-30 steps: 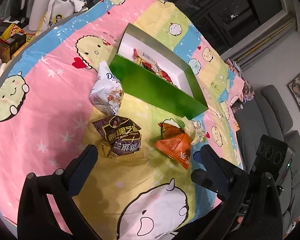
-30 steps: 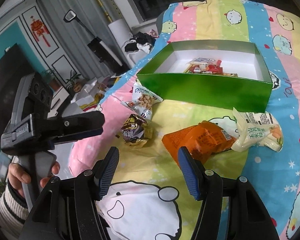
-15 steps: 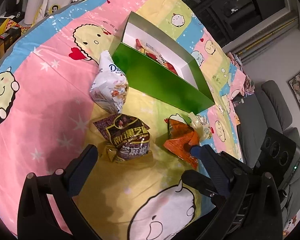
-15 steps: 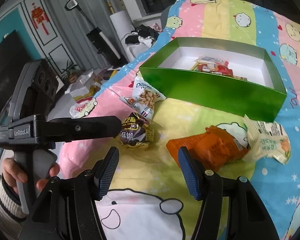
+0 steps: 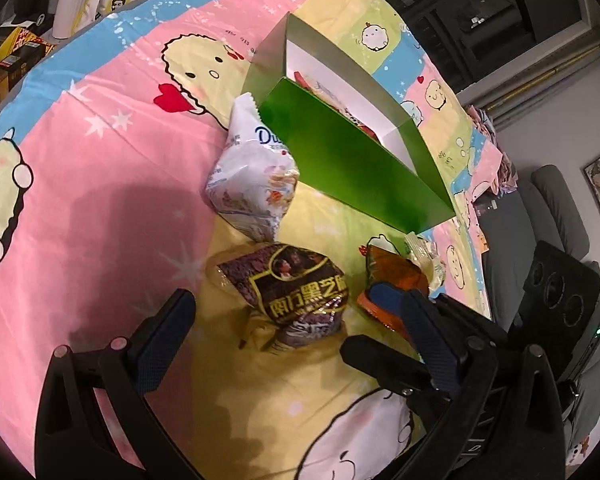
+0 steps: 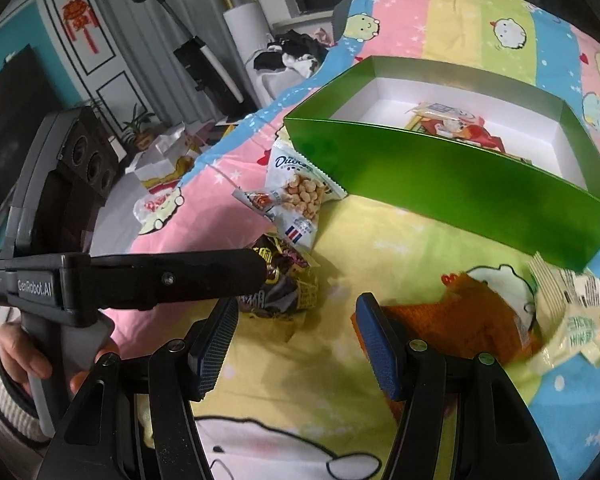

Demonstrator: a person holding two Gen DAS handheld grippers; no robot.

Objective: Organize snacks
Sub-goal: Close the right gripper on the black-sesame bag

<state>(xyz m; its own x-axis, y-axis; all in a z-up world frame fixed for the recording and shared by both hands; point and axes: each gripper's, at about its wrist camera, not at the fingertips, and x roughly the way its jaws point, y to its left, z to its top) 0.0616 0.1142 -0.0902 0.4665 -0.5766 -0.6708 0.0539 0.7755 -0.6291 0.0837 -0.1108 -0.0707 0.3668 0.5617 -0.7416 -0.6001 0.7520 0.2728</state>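
While both grippers hover with jaws spread, left gripper (image 5: 300,332) straddles dark packet (image 5: 300,296); right gripper (image 6: 300,344) has orange packet (image 6: 456,328) just right of its fingers. Green box (image 6: 460,188) beyond, white bag (image 5: 252,188) touching it.

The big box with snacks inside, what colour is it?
The box is green outside, white inside; the right wrist view shows it best.

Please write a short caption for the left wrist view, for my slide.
Open left gripper above a dark snack packet, beside the green box.
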